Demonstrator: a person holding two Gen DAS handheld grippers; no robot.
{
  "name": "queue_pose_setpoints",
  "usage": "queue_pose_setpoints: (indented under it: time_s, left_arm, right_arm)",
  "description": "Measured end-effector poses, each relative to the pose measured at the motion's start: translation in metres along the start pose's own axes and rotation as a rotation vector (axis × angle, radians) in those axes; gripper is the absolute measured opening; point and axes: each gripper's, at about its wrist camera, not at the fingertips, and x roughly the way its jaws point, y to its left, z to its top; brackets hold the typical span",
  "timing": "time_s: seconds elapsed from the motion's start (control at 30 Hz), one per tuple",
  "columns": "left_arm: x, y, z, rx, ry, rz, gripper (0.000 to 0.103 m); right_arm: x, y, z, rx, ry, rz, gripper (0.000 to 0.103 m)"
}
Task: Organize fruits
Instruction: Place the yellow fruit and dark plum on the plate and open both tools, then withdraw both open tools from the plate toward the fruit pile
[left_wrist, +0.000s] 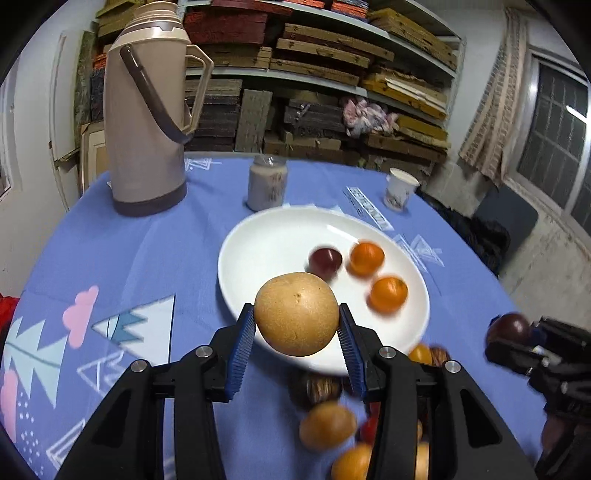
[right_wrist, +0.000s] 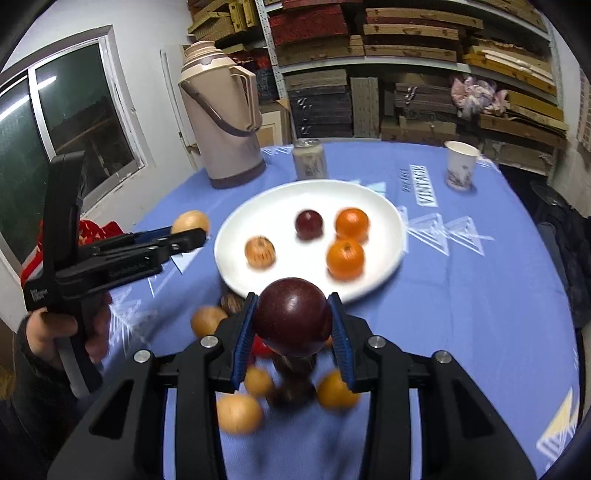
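Gripping pear (left_wrist: 296, 314) in left tongs (left_wrist: 296, 334), right tongs (right_wrist: 291, 325) clasping plum (right_wrist: 291, 314), cloth (right_wrist: 461, 295) reading "VINTAGE"

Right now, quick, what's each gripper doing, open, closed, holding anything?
Left gripper: closed on the tan round fruit.
Right gripper: closed on the dark red fruit.
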Motion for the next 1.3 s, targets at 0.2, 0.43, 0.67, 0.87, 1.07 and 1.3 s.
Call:
queue_pose_setpoints:
  time_s: [0.2, 0.43, 0.67, 0.87, 1.07, 1.3]
  left_arm:
    - [0.047, 0.01, 0.009, -0.051, 0.039, 0.059, 0.045]
    - [0.065, 0.017, -0.001, -0.033, 0.049, 0.062, 0.045]
    - [0.063, 0.019, -0.005, -0.05, 0.036, 0.058, 0.047]
    - [0.045, 0.008, -0.008, -0.006, -0.018, 0.086, 0.073]
    - [0.038, 0.002, -0.008, 0.025, -0.031, 0.103, 0.081]
    - [0.045, 0.003, -0.01, 0.025, 0.035, 0.077, 0.081]
  right_arm:
    - [0.062, 0.003, 0.031, -0.002, 0.088, 0.045, 0.037]
    - [0.114, -0.005, 0.032, 0.077, 0.162, 0.128, 0.037]
    - [0.124, -0.028, 0.027, 0.188, 0.17, 0.149, 0.043]
    - [0.117, -0.039, 0.027, 0.226, 0.135, 0.166, 0.06]
    - [0.086, -0.036, 0.024, 0.185, 0.089, 0.185, 0.07]
    - [0.062, -0.05, 0.014, 0.186, 0.043, 0.131, 0.075]
